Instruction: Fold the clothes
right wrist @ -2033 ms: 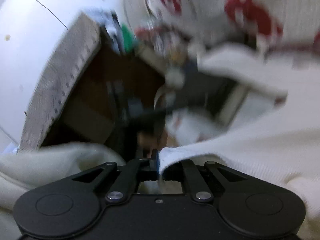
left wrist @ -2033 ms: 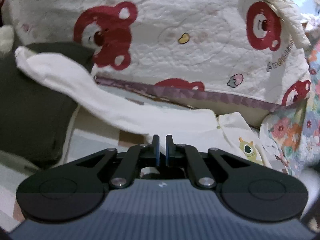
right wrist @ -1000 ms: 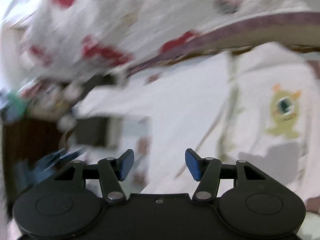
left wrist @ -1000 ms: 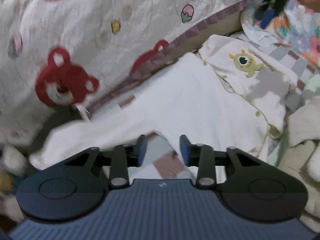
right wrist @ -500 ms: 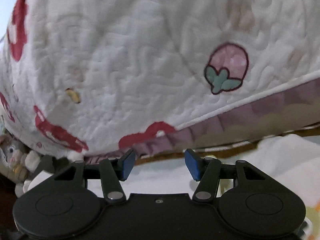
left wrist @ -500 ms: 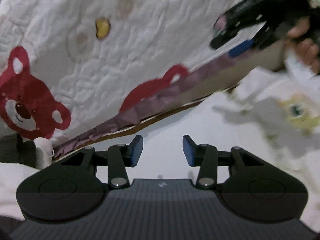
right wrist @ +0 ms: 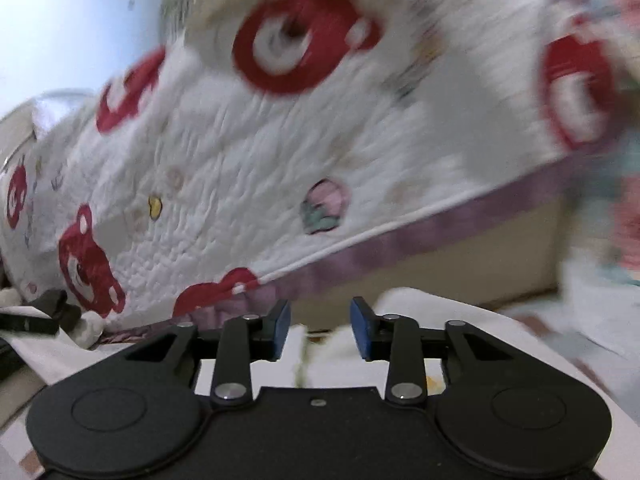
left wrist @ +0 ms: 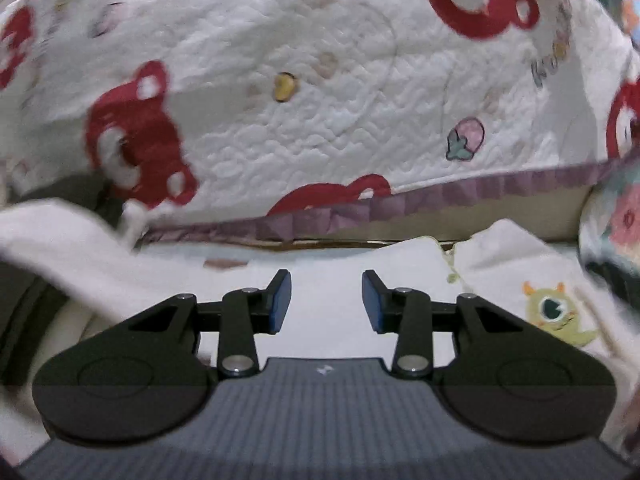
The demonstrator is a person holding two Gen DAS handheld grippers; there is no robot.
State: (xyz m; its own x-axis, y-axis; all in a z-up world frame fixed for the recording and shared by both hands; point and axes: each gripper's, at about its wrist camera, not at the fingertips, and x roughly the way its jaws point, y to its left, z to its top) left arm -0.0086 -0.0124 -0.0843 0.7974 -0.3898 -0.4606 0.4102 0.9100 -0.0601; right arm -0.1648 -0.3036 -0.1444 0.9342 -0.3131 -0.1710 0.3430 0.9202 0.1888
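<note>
A cream-white top [left wrist: 332,280] lies spread out, with a green one-eyed monster print [left wrist: 554,312] on its right part and a sleeve [left wrist: 60,240] reaching up to the left. My left gripper [left wrist: 326,300] hovers open just above the cloth, nothing between its blue pads. In the right wrist view my right gripper [right wrist: 318,326] is open too, low over the same top [right wrist: 420,312] near its buttoned front edge. The view there is blurred.
A white quilt [left wrist: 320,100] printed with red bears hangs as a wall right behind the top, edged by a purple band [left wrist: 440,200]. A dark grey cushion [left wrist: 24,312] sits at the left, floral fabric [left wrist: 616,208] at the right.
Two seconds ago both grippers were shut, the right one on the white cloth. Both have since let go and opened. The views swung across the quilt and settled low over the top.
</note>
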